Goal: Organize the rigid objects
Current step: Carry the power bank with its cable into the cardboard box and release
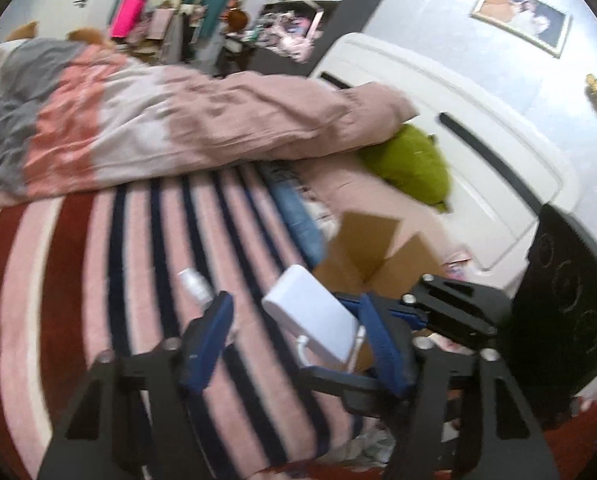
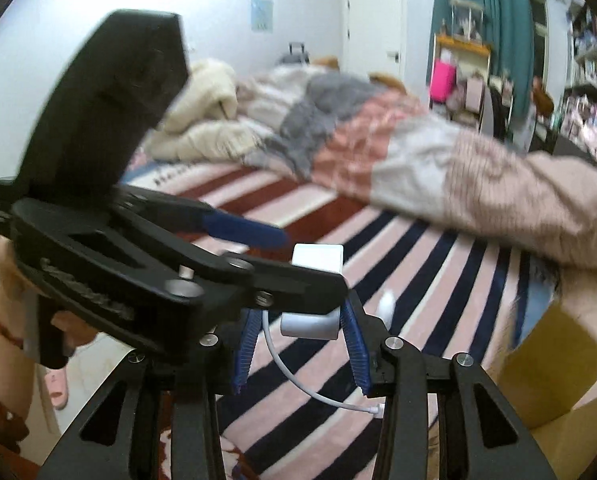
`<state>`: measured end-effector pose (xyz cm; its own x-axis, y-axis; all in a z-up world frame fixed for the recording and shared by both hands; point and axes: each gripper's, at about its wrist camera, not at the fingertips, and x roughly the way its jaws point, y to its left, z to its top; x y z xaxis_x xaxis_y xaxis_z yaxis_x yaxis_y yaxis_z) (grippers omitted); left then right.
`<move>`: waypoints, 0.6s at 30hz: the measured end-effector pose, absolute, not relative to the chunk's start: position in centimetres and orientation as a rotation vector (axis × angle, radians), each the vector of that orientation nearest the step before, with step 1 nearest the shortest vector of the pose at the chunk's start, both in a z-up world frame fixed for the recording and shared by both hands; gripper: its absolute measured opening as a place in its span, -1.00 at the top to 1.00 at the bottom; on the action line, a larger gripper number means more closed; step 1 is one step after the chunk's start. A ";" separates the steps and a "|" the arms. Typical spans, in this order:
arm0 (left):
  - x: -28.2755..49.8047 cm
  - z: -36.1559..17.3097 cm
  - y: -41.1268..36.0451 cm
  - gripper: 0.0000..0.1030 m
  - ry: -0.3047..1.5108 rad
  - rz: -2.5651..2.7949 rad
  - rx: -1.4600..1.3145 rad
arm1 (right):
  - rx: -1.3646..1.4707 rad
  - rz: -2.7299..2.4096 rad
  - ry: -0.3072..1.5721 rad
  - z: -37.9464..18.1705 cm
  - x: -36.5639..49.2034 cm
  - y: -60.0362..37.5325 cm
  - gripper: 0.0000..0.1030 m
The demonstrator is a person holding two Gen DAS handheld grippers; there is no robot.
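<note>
A white power bank (image 1: 312, 318) with a short white cable (image 2: 298, 380) is held above the striped bed. My right gripper (image 2: 304, 326) is shut on it; it also shows in the left wrist view (image 1: 368, 316), entering from the right. My left gripper (image 1: 294, 336) is open around the power bank, its blue fingers (image 1: 210, 340) apart and not pressing it; it shows in the right wrist view (image 2: 310, 264) from the left. A small white bottle (image 1: 194, 286) lies on the blanket beyond the left finger. An open cardboard box (image 1: 378, 256) stands just behind.
A crumpled pink and grey duvet (image 1: 146, 128) lies across the bed. A green plush (image 1: 414, 164) and a blue item (image 1: 298, 216) sit near the white headboard (image 1: 478, 152). The box also shows at lower right in the right wrist view (image 2: 554, 364). Shelves stand beyond the bed.
</note>
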<state>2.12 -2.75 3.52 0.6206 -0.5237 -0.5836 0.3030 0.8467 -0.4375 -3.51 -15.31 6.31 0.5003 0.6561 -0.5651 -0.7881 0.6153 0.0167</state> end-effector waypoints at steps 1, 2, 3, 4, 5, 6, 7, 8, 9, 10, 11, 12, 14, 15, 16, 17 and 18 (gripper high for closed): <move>2.6 4.3 -3.7 0.13 0.759 -0.501 -0.304 | -0.253 0.879 0.549 6.8 -3.3 -15.9 0.31; 3.0 4.7 -4.6 0.19 0.759 -0.509 -0.290 | -0.247 0.873 0.536 7.1 -3.3 -16.7 0.31; 3.5 5.2 -5.5 0.22 0.760 -0.521 -0.277 | -0.237 0.863 0.528 7.5 -3.0 -17.6 0.31; 4.0 5.4 -6.8 0.29 0.765 -0.542 -0.266 | -0.223 0.850 0.521 7.7 -2.7 -18.6 0.31; 4.6 5.6 -8.1 0.32 0.771 -0.566 -0.256 | -0.210 0.838 0.519 7.8 -2.3 -19.8 0.31; 5.1 5.6 -9.3 0.35 0.781 -0.588 -0.246 | -0.200 0.825 0.519 7.8 -2.0 -20.6 0.31; 5.7 5.6 -10.6 0.36 0.789 -0.604 -0.232 | -0.184 0.804 0.519 7.8 -1.6 -21.9 0.31; 6.5 5.4 -12.3 0.36 0.801 -0.617 -0.214 | -0.173 0.783 0.522 7.7 -1.2 -23.0 0.31; 7.0 5.2 -13.5 0.39 0.812 -0.628 -0.206 | -0.160 0.761 0.531 7.3 -0.7 -24.3 0.31; 7.8 4.9 -14.9 0.43 0.829 -0.646 -0.202 | -0.148 0.746 0.540 7.1 -0.3 -25.4 0.31; 8.4 4.5 -16.0 0.44 0.843 -0.659 -0.199 | -0.138 0.731 0.553 6.7 0.1 -26.3 0.31; 9.0 4.0 -17.1 0.44 0.858 -0.672 -0.193 | -0.127 0.709 0.572 6.1 0.7 -27.7 0.31; 10.1 2.9 -19.4 0.47 0.893 -0.695 -0.176 | -0.109 0.679 0.607 5.2 1.6 -29.6 0.31; 10.5 2.4 -20.3 0.49 0.908 -0.703 -0.168 | -0.101 0.668 0.627 4.6 2.0 -30.4 0.31; 11.0 1.7 -21.3 0.49 0.926 -0.713 -0.159 | -0.095 0.659 0.645 4.2 2.3 -31.1 0.31; 11.3 1.2 -22.0 0.49 0.939 -0.717 -0.154 | -0.091 0.651 0.661 3.7 2.4 -31.6 0.31; 11.5 0.8 -22.3 0.49 0.950 -0.720 -0.150 | -0.086 0.644 0.680 3.3 2.7 -32.3 0.31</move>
<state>11.52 -22.35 0.79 0.3706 -0.6218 -0.6899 0.4959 0.7606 -0.4191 2.69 -32.30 3.26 0.5928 0.5261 -0.6098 -0.5801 0.8041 0.1298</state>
